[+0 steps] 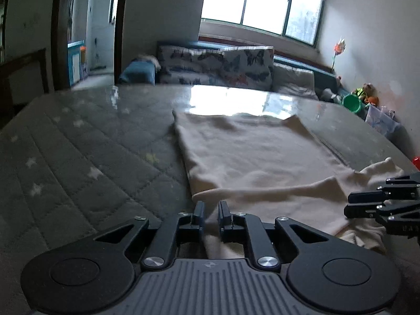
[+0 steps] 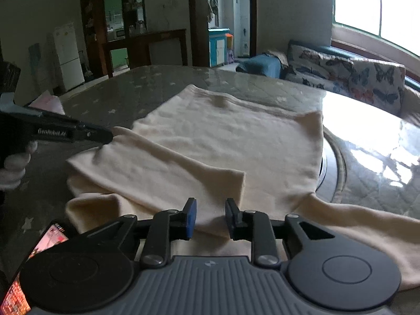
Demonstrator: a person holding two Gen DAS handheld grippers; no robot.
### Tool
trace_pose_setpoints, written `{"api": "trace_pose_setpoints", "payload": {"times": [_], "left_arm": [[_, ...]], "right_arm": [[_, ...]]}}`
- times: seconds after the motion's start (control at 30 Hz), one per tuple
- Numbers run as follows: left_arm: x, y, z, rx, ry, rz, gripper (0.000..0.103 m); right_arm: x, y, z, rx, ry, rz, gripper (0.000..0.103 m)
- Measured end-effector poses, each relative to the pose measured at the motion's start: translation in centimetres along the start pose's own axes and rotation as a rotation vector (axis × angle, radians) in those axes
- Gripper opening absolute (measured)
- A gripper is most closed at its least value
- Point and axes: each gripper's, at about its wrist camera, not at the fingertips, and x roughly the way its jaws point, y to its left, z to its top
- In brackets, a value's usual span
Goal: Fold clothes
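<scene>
Surface: grey quilted table cover [image 1: 78, 162] with pale stars, under a shiny clear sheet that mirrors the window.
Left gripper [image 1: 210, 214]: low at the near edge of the cream garment [image 1: 252, 152]; jaws a narrow gap apart, cloth running between them, but a firm grip cannot be told.
Right gripper [image 2: 211, 216]: jaws apart, over the near fold of the garment [image 2: 223, 136], holding nothing.
Garment: spread flat on the table; one sleeve [image 2: 157, 162] folded across the body, another trailing toward the right.
Phone [image 2: 34, 267]: lit screen, beside the right gripper's base.
Sofa [image 1: 218, 65]: butterfly-print cushions beyond the table.
Window [image 1: 262, 2]: bright, above the sofa.
Fridge [image 2: 68, 55]: white, far left.
</scene>
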Motion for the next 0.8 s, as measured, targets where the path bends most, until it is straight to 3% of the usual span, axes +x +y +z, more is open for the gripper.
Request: {"api": "trace_pose_setpoints", "payload": {"times": [0.17, 0.5, 0.63, 0.8], "left_arm": [[-0.8, -0.5, -0.7, 0.024, -0.008, -0.012, 0.014], [-0.4, -2.0, -2.7, 0.130, 0.027, 0.041, 0.019], [-0.8, -2.0, -2.3, 0.129, 0.020, 0.049, 0.023], [-1.7, -1.7, -1.0, 0.113, -0.015, 0.050, 0.030]], "right_arm": [[0.5, 1.0, -0.5, -0.026, 0.005, 0.010, 0.023], [-0.1, 0.9, -1.1, -0.011, -0.011, 0.010, 0.024], [-2.0, -0.3, -1.3, 0.072, -0.051, 0.005, 0.025], [-5.2, -4.1, -2.9, 0.194, -0.085, -0.134, 0.026]]}}
